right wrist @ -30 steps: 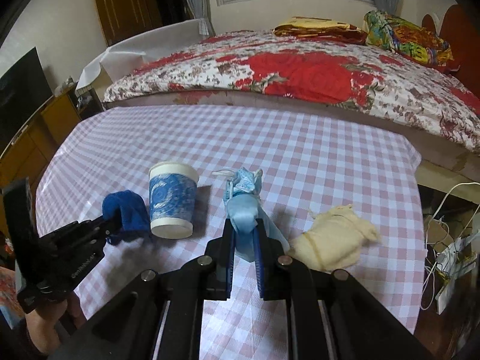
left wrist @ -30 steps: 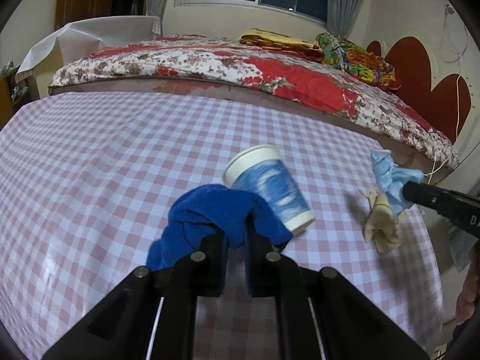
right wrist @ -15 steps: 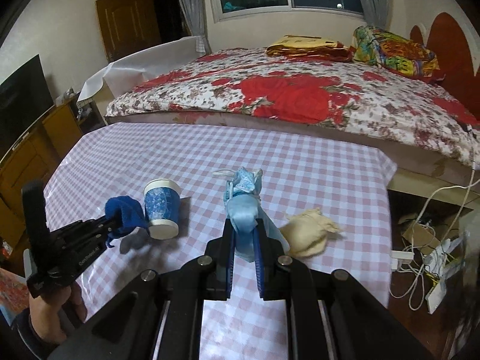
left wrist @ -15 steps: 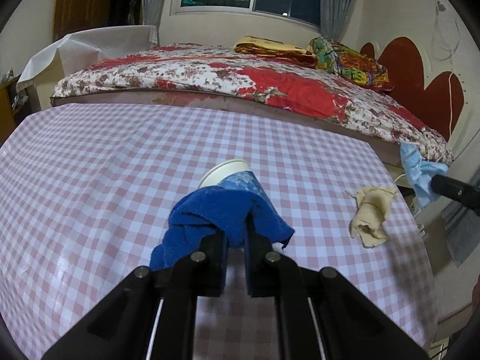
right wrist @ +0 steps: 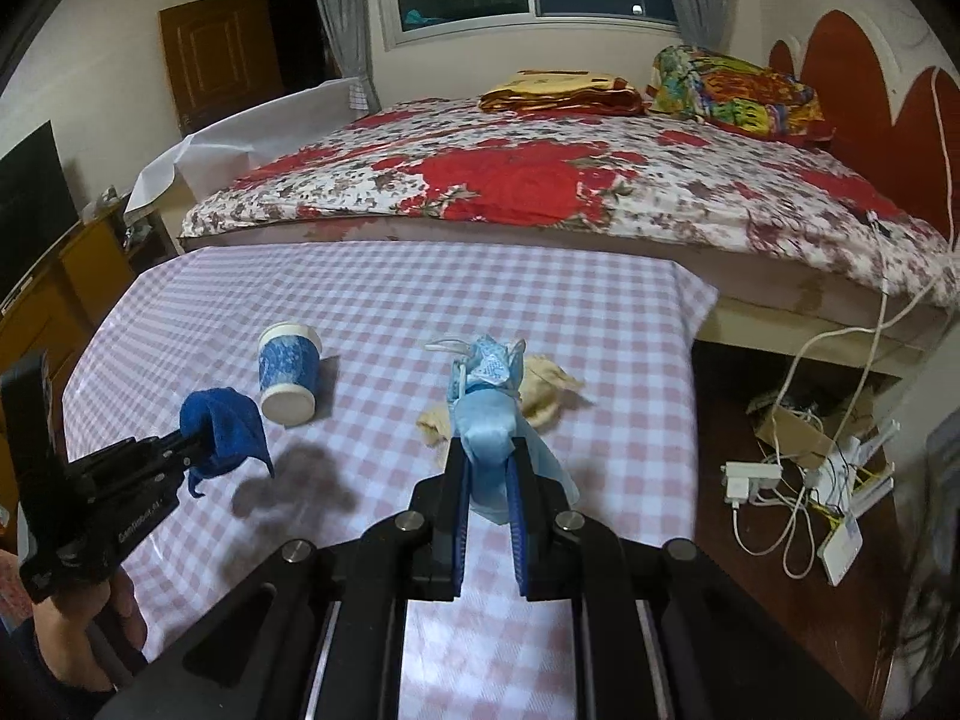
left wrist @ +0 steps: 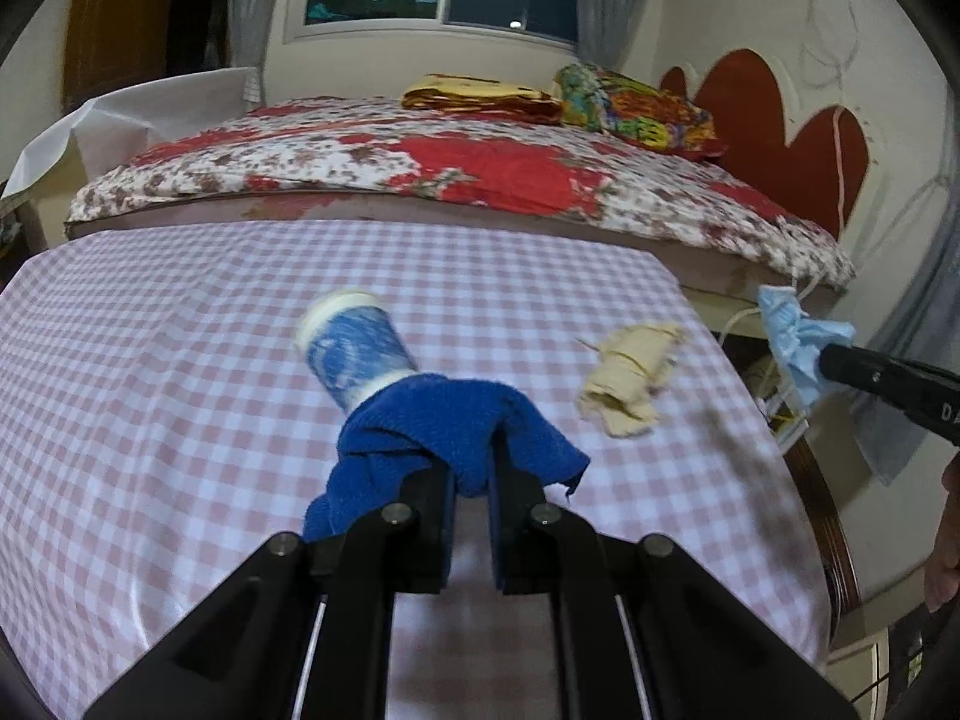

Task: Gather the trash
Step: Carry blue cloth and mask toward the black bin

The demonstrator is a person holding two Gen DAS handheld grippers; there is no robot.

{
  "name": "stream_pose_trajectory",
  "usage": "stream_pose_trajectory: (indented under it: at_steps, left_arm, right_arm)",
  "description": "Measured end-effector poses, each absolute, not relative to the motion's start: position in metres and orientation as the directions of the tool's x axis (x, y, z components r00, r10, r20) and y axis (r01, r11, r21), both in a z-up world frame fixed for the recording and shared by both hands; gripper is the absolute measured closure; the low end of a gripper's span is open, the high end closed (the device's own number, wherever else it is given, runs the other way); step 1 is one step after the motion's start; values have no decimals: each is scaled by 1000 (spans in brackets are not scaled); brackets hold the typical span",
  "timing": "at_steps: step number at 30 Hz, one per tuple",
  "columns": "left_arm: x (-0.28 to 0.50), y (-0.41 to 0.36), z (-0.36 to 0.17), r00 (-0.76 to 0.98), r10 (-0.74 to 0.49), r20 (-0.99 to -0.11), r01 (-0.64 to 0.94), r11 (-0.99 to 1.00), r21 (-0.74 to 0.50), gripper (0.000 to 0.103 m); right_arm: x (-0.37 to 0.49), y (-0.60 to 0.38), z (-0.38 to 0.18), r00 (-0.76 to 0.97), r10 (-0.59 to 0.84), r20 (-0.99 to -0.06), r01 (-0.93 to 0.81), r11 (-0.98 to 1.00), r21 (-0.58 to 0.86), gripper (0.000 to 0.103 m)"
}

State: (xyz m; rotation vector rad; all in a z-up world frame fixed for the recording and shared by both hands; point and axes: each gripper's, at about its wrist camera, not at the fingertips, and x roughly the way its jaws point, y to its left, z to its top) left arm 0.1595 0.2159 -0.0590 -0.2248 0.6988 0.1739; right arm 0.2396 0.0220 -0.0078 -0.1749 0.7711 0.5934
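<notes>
My left gripper (left wrist: 471,480) is shut on a dark blue cloth (left wrist: 444,426) and holds it above the checked table (left wrist: 180,420). The right wrist view shows that cloth (right wrist: 222,426) hanging from the left gripper (right wrist: 198,444) at the left. My right gripper (right wrist: 489,468) is shut on a light blue face mask (right wrist: 486,414), also lifted off the table. In the left wrist view the mask (left wrist: 792,342) hangs past the table's right edge. An upside-down blue and white paper cup (right wrist: 288,369) and a crumpled beige rag (right wrist: 540,387) lie on the table.
A bed with a red floral cover (right wrist: 540,180) runs along the table's far side. On the floor to the right lie a power strip, cables and a box (right wrist: 798,450). A wooden cabinet (right wrist: 60,288) stands at the left.
Both grippers have pulled back from the table and risen, each with its item. The cup and the beige rag look smaller and farther away; the mask now hangs beyond the table's right edge.
</notes>
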Motion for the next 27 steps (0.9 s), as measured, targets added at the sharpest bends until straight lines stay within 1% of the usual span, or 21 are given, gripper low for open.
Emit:
stream_pose_trajectory:
  at_steps: [13,27]
  left_arm:
    - [158,139,-47,763,-11,-647,-89,988,-123,93]
    - [171,50,-33,770,-113,-628,72,993,-90,93]
  right_arm:
    - [209,-48,-14,603,383,-700,-476,877,69,90]
    - [191,-154,-19,656,263,-707,-308,949,68,90]
